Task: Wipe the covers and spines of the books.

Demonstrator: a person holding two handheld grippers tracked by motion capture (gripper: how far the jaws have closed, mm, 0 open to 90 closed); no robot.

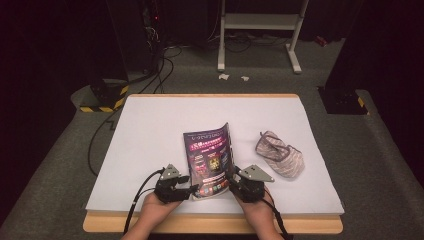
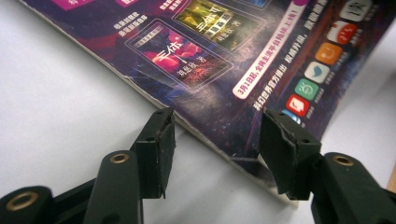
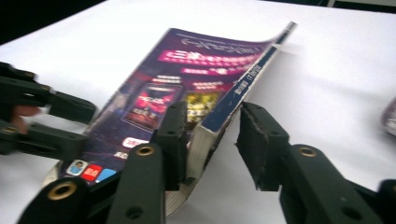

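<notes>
Magazine (image 1: 210, 161) lies cover-up at the near middle of the white table (image 1: 150, 130), its right, spine-side edge lifted, apparently so jaws can get around it. A striped pouch (image 1: 280, 154) sits apart to its right. The right gripper (image 3: 212, 140) straddles that raised edge, jaws not yet pinching. The left gripper (image 2: 217, 140) stands open over the near-left corner, likely to steady it.
</notes>
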